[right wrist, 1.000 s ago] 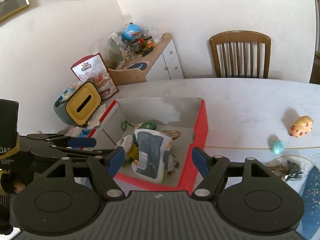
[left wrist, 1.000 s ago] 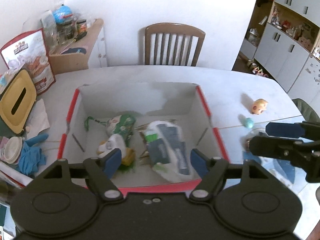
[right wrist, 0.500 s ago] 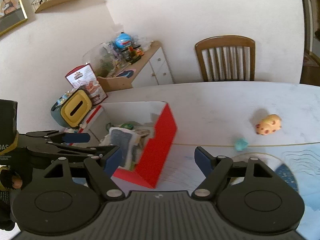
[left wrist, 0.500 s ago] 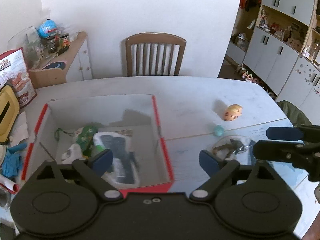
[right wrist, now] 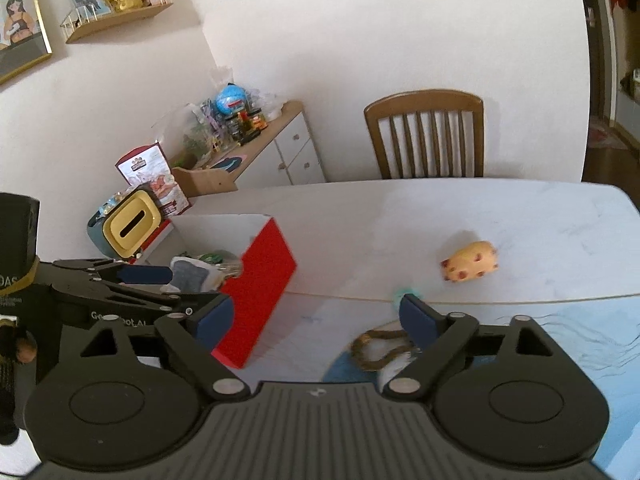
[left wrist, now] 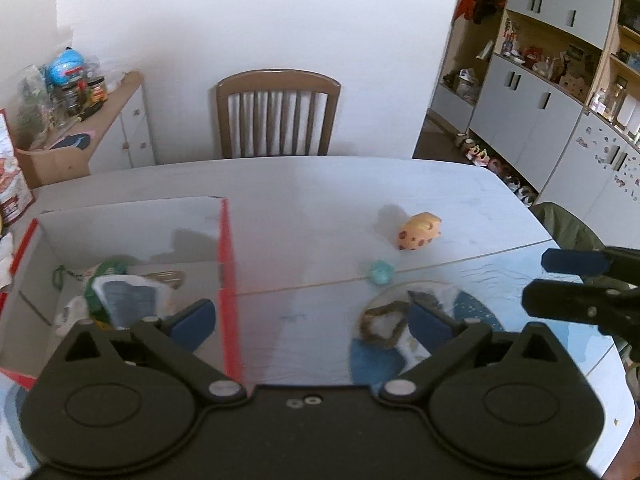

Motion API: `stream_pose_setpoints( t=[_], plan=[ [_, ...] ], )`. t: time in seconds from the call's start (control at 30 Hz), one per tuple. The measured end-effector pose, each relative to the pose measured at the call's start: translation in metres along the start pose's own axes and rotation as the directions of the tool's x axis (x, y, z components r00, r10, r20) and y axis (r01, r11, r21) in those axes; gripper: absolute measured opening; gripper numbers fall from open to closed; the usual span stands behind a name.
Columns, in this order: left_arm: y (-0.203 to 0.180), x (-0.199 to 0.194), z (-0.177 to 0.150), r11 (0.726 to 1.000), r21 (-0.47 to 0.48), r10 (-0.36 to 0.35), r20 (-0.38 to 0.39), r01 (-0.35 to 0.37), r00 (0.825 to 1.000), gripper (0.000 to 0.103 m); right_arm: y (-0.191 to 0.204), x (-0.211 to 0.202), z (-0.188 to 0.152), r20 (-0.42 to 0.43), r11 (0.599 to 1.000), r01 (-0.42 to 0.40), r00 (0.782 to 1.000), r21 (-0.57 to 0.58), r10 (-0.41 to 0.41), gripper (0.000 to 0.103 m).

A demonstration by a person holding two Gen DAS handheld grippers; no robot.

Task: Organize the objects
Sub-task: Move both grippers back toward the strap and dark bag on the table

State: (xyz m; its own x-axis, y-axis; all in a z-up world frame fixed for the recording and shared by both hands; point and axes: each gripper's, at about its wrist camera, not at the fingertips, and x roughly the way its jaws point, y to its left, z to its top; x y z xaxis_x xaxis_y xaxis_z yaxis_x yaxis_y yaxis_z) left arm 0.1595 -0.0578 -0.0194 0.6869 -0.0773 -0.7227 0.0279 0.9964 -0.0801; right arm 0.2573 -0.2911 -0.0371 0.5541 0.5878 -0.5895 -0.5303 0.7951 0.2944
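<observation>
A red-rimmed cardboard box (left wrist: 226, 248) stands at the left of the table, holding a grey-and-white pouch (left wrist: 126, 298) and green-and-white toys. To its right lie an orange spotted pig toy (left wrist: 420, 236), a small teal object (left wrist: 380, 272) and a clear bag with a brown cord loop (left wrist: 382, 322). My left gripper (left wrist: 310, 320) is open and empty, spanning the box's right wall and the bag. My right gripper (right wrist: 314, 316) is open and empty above the cord loop (right wrist: 376, 350), its right finger partly hiding the teal object (right wrist: 398, 294). The pig toy (right wrist: 470, 266) lies beyond it.
A wooden chair (left wrist: 278, 114) stands behind the white table (left wrist: 320, 200). A yellow-topped tissue box (right wrist: 128, 230) and a snack bag (right wrist: 154, 178) sit left of the red box (right wrist: 260, 292). A blue mat (right wrist: 580, 340) covers the table's near right.
Both grippers have swung to the right, away from over the box. The box now sits at the left of both views, and the pig toy, teal object and bag are nearer the middle.
</observation>
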Motion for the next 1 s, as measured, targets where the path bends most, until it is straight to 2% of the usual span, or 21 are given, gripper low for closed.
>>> stream_pose_setpoints(
  t=[0.07, 0.33, 0.53, 0.63, 1.0],
  plan=[
    [-0.009, 0.005, -0.001, 1.000, 0.001, -0.005, 0.002, 0.005, 1.000, 0.102, -0.014, -0.006, -0.005, 0.014, 1.000, 0.016, 1.000, -0.007, -0.016, 0.097],
    [-0.043, 0.034, -0.008, 0.999, 0.029, -0.015, -0.004, 0.015, 1.000, 0.102, -0.064, -0.002, -0.025, -0.025, 0.997, 0.068, 0.997, -0.022, -0.069, 0.098],
    [-0.056, 0.065, -0.022, 1.000, 0.013, -0.008, -0.050, 0.009, 0.999, 0.102, -0.094, 0.012, -0.032, -0.063, 0.996, 0.088, 0.994, 0.013, -0.087, 0.098],
    [-0.061, 0.080, -0.027, 0.999, 0.018, 0.028, -0.066, -0.027, 0.997, 0.102, -0.101, 0.022, -0.035, -0.080, 0.995, 0.096, 0.992, 0.015, -0.095, 0.098],
    [-0.058, 0.130, -0.030, 0.996, 0.002, 0.088, -0.132, -0.088, 0.987, 0.102, -0.119, 0.074, -0.035, -0.150, 0.993, 0.110, 0.983, 0.046, -0.102, 0.098]
  ],
)
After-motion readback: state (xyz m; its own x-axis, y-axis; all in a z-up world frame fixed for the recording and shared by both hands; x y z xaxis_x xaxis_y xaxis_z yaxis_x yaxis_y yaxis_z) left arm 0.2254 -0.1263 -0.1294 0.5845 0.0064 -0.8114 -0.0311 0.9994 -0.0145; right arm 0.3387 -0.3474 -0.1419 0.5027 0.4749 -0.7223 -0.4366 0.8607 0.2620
